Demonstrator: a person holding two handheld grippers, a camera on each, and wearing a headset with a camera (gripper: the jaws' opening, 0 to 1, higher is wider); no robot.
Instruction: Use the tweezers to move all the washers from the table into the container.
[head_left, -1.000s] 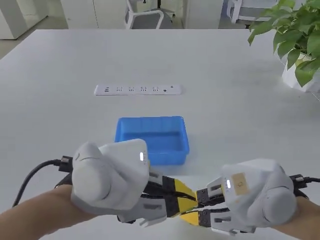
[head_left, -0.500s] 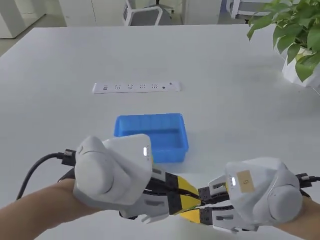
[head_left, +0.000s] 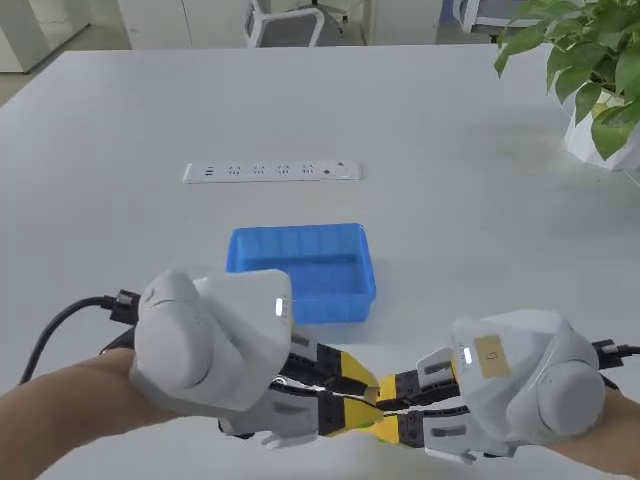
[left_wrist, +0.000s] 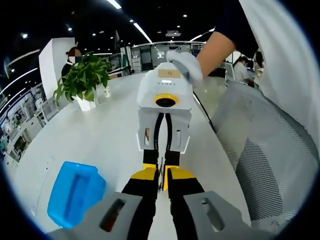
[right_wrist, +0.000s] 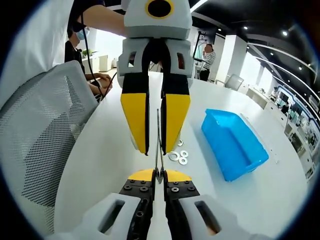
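In the right gripper view, my right gripper (right_wrist: 159, 174) is shut on one end of thin metal tweezers (right_wrist: 159, 130). They run straight up between the yellow jaws of my left gripper (right_wrist: 155, 150), which faces it with a narrow gap showing beside the tweezers. Several washers (right_wrist: 179, 156) lie on the white table just right of them, short of the blue container (right_wrist: 232, 142). In the head view the left gripper (head_left: 365, 395) and right gripper (head_left: 385, 412) meet tip to tip in front of the container (head_left: 300, 232). The left gripper view shows the tweezers (left_wrist: 161, 165) and container (left_wrist: 75, 192).
A white power strip (head_left: 272, 171) lies beyond the container. A potted plant (head_left: 590, 70) stands at the far right of the table. A grey mesh chair (right_wrist: 45, 125) is at the table's near edge. A cable (head_left: 60, 330) trails from the left gripper.
The two grippers have drawn closer, so their yellow jaws now overlap. The head camera has tilted slightly, shifting the container and power strip up in view.
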